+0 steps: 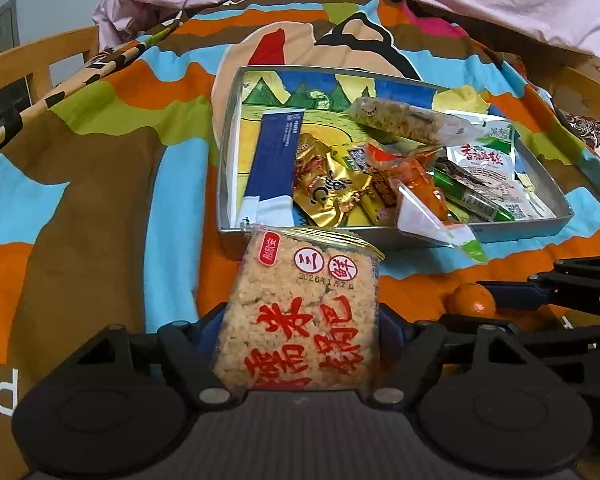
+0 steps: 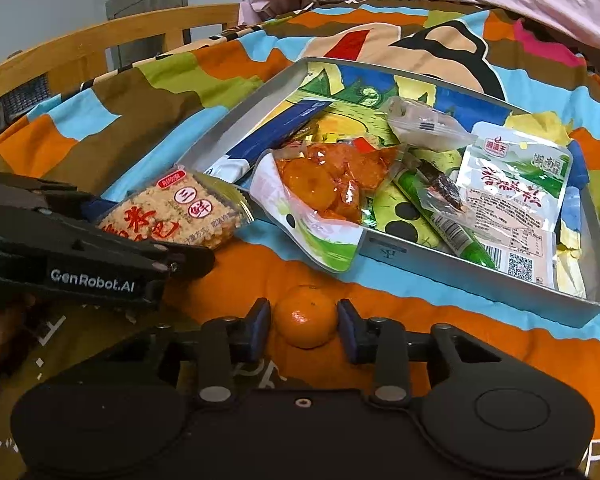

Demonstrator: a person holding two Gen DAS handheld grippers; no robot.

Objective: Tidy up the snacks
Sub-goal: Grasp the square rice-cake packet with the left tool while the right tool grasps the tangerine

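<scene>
While both grippers sit low over the patterned bedspread (image 1: pixel 100 184), each has one thing between its fingers. One rice cracker pack (image 1: pixel 300 316) stands between the blue pads of the left gripper (image 1: pixel 300 332), which press its two sides, so the jaws hold it at a fairly wide spread; its top edge lies just short of the near wall of the tray (image 1: pixel 228 128). One mandarin (image 2: pixel 306 316) sits on the bedspread between the fingers of the right gripper (image 2: pixel 304 328); the jaws stand narrow around it, with slim gaps visible on both sides, so no firm grip shows.

One grey tray lies ahead, and it holds a loose heap of packets: one blue stick pack (image 1: pixel 274 156), one gold packet (image 1: pixel 332 188), one orange pouch (image 2: pixel 324 184) that overhangs the near wall, one green tube (image 2: pixel 440 216), one white-and-green packet (image 2: pixel 516 184) and one clear wrapped bar (image 1: pixel 404 120). An exact total cannot be told, since some lie under others.

Only the left view shows the gold packet plainly, and it catches the mandarin (image 1: pixel 470 300) at its right edge beside the other gripper's fingers. Only the right view shows the left gripper (image 2: pixel 180 248) from the side with the cracker pack (image 2: pixel 180 212) in it, part of a hand (image 2: pixel 8 328) beneath, and a wooden rail (image 2: pixel 100 36) behind.
</scene>
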